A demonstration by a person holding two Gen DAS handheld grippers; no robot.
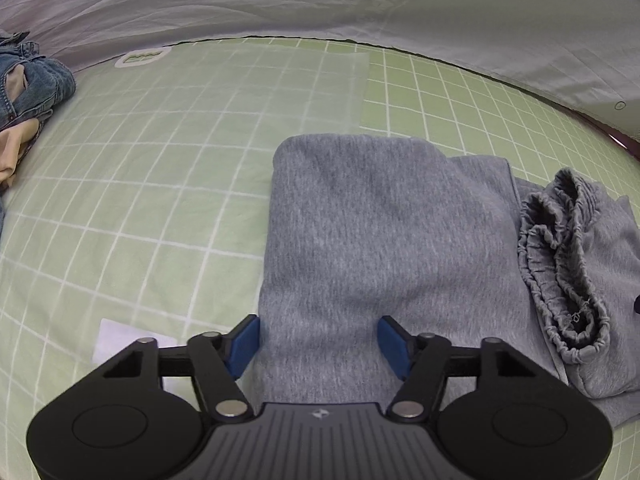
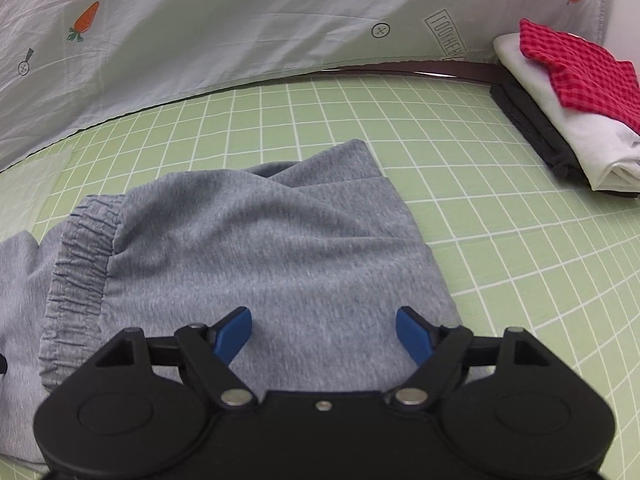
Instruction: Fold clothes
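A pair of grey sweatpants [image 1: 360, 240] is laid, partly folded, on a green mat [image 1: 140, 200] printed with a white grid. In the left wrist view a folded panel of the grey fabric is seen straight ahead, and the gathered elastic waistband [image 1: 560, 264] is bunched up to its right. The left gripper [image 1: 319, 344] is held above the near edge of the folded panel with its blue pads [image 1: 244, 344] spread wide and nothing caught between them. Crumpled blue jeans [image 1: 32, 84] are seen at the far left of the mat, with some tan fabric [image 1: 12, 152] beside them.

In the right wrist view the right gripper [image 2: 324, 340] is likewise spread open over the grey fabric, gripping nothing; the waistband [image 2: 80, 256] lies to its left. A stack of folded clothes [image 2: 560, 120] is placed at the far right of the mat, a red checked piece [image 2: 580, 72] uppermost, a white one beneath it and a dark one lowest. A pale sheet [image 2: 240, 20] is hung behind the mat, printed with carrots [image 2: 86, 20] and crossed circles. A boxed label [image 2: 448, 36] is also printed on it; its letters are tilted and cannot be read with certainty.
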